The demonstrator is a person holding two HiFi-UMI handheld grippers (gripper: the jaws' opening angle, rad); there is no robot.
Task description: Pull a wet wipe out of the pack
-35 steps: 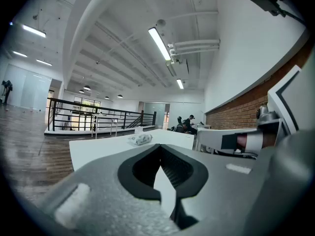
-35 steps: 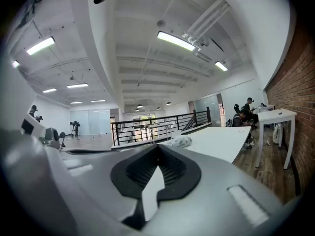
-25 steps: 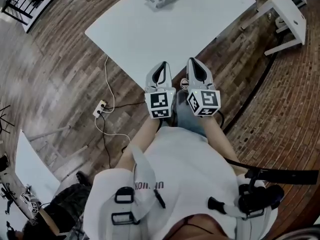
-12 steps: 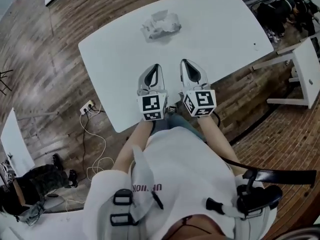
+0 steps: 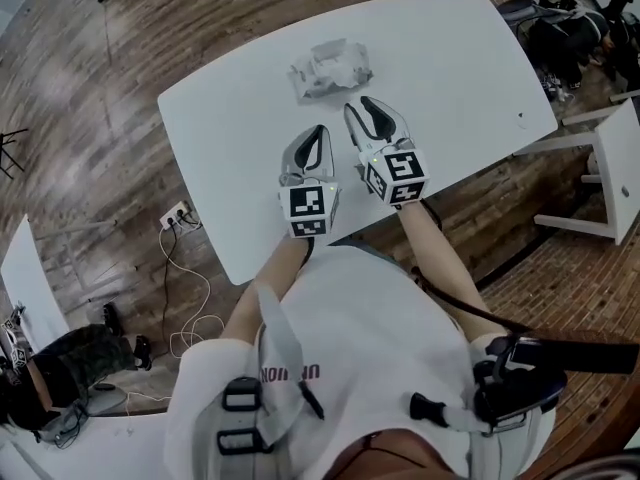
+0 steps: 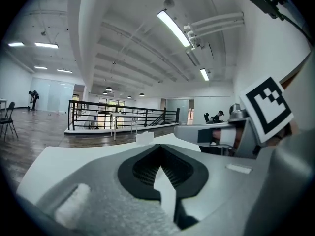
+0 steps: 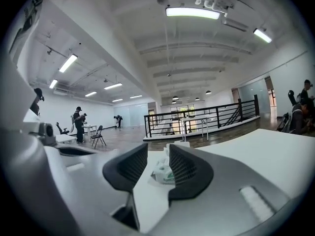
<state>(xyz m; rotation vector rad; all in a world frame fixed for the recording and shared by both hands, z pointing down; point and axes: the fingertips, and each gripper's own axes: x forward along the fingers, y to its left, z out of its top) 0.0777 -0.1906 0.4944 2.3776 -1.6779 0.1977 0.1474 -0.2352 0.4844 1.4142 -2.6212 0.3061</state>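
Observation:
The wet wipe pack [image 5: 330,68] is a crumpled white packet lying on the far half of the white table [image 5: 450,58]. My right gripper [image 5: 360,108] hovers over the table just short of the pack, and its jaws are opening with nothing between them. In the right gripper view the pack [image 7: 161,173] shows through the gap of the right gripper [image 7: 157,162], still some way ahead. My left gripper [image 5: 317,133] hangs over the table's near part, left of the right one and farther from the pack. In its own view the left gripper [image 6: 160,151] is shut and empty.
A power strip with white cables [image 5: 178,215] lies on the wood floor to the table's left. A white desk [image 5: 610,168] and dark bags [image 5: 560,23] stand to the right. A black railing [image 7: 197,119] and people far off show behind the table.
Both grippers have come forward from the table's near edge over its top, toward the pack. The right gripper's jaws have parted; the left gripper's stay together.

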